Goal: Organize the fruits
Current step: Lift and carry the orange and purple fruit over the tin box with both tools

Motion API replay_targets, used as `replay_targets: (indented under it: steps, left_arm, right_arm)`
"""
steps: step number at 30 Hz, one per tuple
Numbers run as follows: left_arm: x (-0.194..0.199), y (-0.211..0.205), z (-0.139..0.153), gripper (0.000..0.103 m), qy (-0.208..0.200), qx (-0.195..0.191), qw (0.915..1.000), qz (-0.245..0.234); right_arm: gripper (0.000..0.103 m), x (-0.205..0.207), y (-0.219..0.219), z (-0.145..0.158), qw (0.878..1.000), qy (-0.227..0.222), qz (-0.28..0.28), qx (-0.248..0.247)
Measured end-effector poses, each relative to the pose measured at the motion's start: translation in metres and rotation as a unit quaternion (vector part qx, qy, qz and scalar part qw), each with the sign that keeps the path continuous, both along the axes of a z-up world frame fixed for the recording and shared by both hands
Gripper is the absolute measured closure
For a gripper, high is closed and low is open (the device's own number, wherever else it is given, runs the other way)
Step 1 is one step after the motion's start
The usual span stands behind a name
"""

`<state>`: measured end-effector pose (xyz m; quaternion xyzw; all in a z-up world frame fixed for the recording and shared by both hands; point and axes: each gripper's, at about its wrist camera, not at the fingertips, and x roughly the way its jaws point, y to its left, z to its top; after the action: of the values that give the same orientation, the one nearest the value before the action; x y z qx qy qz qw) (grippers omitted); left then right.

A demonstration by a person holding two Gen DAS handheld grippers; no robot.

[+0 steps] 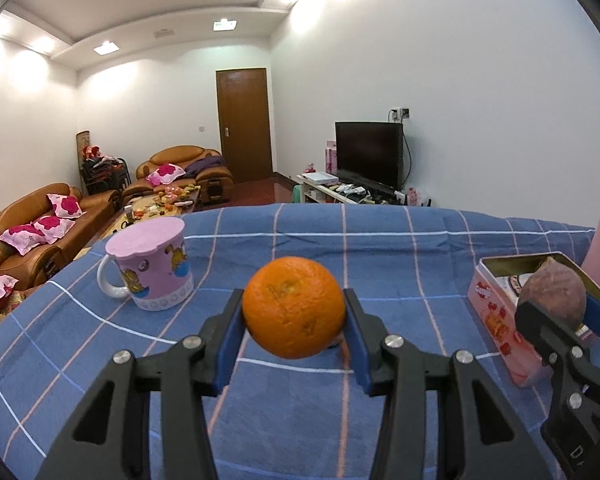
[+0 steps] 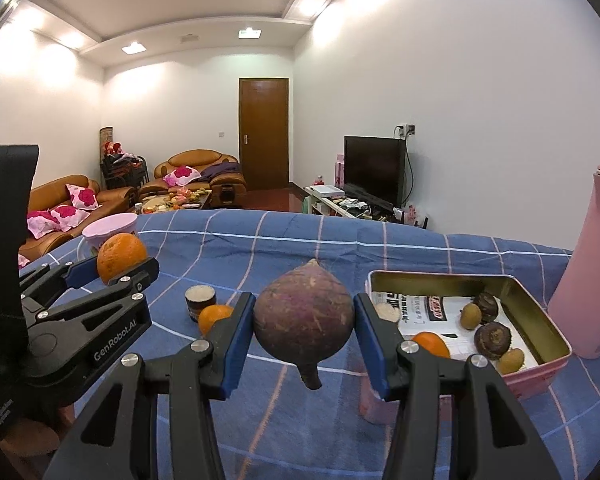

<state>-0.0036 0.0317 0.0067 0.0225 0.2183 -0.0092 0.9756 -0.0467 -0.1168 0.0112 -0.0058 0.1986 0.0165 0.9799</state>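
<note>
A: What does the left gripper hold?
B: The orange, pinched between both pads above the blue checked cloth — the pink mug sits at ten o'clock from it.
A: And the right gripper?
B: Clamped on a purple root, stem down. At three o'clock lies the open tin, holding a small orange and brown fruits — another small orange rests on the cloth at nine o'clock, beside a little jar.
</note>
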Motion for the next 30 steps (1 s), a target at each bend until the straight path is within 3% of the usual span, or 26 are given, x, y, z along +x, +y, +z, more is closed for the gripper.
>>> replay_targets:
  steps: [30]
  left_arm:
    - [-0.032, -0.120, -0.001, 0.054, 0.017, 0.011, 0.9977, -0.065]
  right_arm:
    - [0.052, -0.031, -0.106, 0.005, 0.999, -0.003, -0.045, -0.019]
